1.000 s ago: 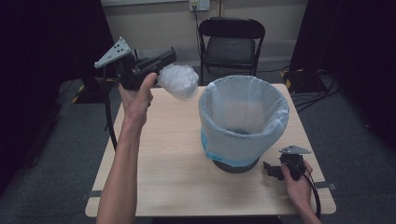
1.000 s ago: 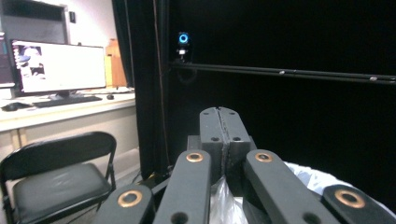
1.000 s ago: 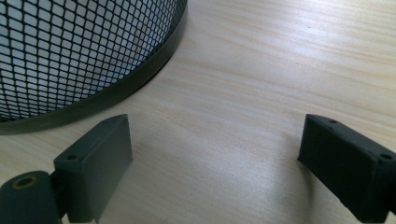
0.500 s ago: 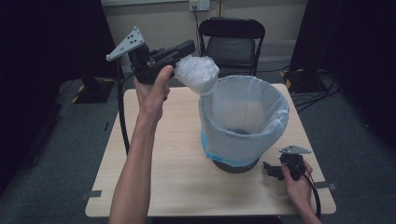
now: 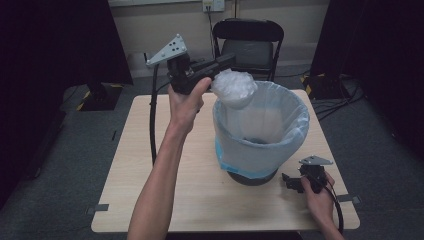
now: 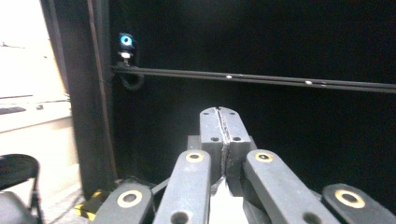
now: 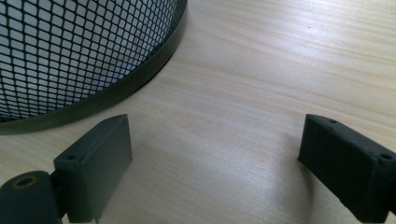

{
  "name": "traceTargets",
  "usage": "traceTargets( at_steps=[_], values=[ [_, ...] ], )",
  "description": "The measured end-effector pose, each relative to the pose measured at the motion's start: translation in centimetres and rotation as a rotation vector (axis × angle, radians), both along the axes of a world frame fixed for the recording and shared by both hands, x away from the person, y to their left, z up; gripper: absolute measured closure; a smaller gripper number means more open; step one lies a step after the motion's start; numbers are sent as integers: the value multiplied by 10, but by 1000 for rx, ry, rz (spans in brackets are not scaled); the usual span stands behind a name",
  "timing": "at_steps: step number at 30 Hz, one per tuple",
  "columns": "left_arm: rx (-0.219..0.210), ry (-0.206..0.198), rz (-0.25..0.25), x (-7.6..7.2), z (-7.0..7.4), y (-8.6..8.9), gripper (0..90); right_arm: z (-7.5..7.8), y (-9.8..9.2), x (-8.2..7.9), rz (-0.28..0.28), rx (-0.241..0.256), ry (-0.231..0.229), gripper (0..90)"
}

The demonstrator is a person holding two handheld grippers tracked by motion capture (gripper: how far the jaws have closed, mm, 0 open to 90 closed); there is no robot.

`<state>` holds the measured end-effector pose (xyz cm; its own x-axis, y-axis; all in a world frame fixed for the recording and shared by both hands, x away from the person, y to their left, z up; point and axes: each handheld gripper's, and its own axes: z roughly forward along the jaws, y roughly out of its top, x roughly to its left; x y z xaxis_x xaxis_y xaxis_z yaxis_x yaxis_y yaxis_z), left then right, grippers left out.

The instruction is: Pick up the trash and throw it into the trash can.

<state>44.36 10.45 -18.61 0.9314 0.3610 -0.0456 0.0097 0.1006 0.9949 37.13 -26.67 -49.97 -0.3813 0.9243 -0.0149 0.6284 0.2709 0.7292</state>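
Note:
A crumpled white plastic wad (image 5: pixel 234 88) hangs over the near-left rim of a black mesh bin (image 5: pixel 252 176) lined with a pale blue bag (image 5: pixel 280 125). My left gripper (image 5: pixel 227 62) is raised high and shut on the wad's top. In the left gripper view its jaws (image 6: pixel 218 114) stand pressed together, with a sliver of white wad (image 6: pixel 225 205) below them. My right gripper (image 5: pixel 294 183) rests low on the table to the right of the bin's base, open. In the right gripper view its jaws (image 7: pixel 215 154) stand wide apart over bare wood, the mesh bin (image 7: pixel 70 46) at upper left.
The light wooden table (image 5: pixel 150 150) carries the bin at its right half. A black folding chair (image 5: pixel 248 45) stands behind the far edge. Dark curtains flank both sides. The left gripper's cable (image 5: pixel 152 120) hangs down beside the raised forearm.
The left gripper has carried the wad to the right and slightly down, from left of the bin to over its rim. The right gripper has stayed put.

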Motion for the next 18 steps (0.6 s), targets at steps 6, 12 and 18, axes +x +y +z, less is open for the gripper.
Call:
traceTargets(
  at_steps=[6, 12, 18],
  values=[
    [26, 11, -60, 3, -5, -16, 723, 0, 0, 0, 0, 0, 0, 86],
    [51, 43, -59, 8, -11, -23, 396, 0, 0, 0, 0, 0, 0, 86],
    [69, 54, -28, 9, -14, -20, 217, 0, 0, 0, 0, 0, 0, 86]
  ],
)
